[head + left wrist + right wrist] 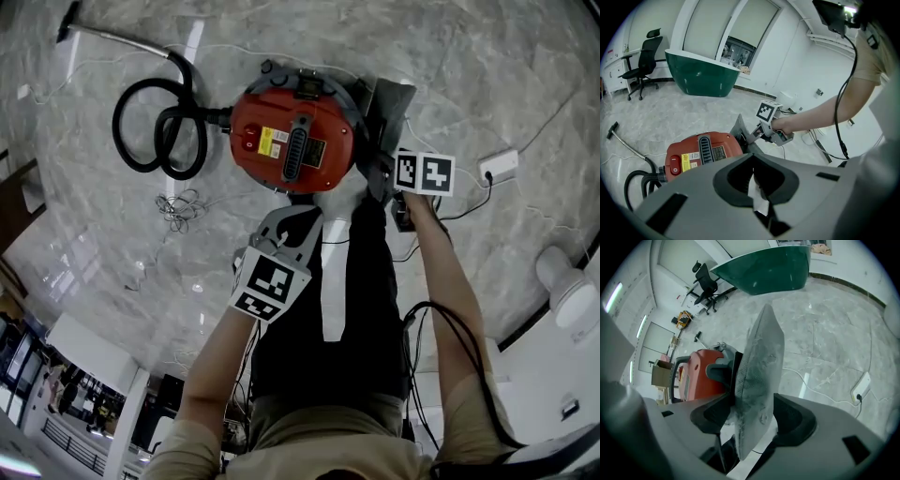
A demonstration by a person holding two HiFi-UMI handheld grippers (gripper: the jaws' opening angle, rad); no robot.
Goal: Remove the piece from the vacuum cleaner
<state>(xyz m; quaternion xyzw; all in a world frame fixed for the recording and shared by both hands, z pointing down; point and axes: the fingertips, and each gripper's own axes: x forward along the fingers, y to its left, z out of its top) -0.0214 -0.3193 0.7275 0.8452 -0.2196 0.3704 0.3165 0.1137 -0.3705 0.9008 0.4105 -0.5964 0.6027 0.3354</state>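
Right gripper view shows your right gripper (757, 405) with its jaws spread wide, one on each side of the grey piece (760, 366). The piece stands on edge between them, and neither pad is seen pressing it. Just past the jaws, to their left, sits the vacuum cleaner (696, 373), a red drum with its top closed, so whatever is inside stays hidden. The piece's far edge lies against the drum's dark side, and you cannot tell whether it is free of it. Farther left of the drum is a cardboard box (658, 374), too small to see into. Your left gripper (753, 174) has its jaws together on nothing, with the drum ahead and to their left. In the head view a black hose (157, 127) coils off the drum onto the marble floor (469, 56). The piece is a thin, flat panel, pale grey and speckled with dust, with a dark rim along one edge.
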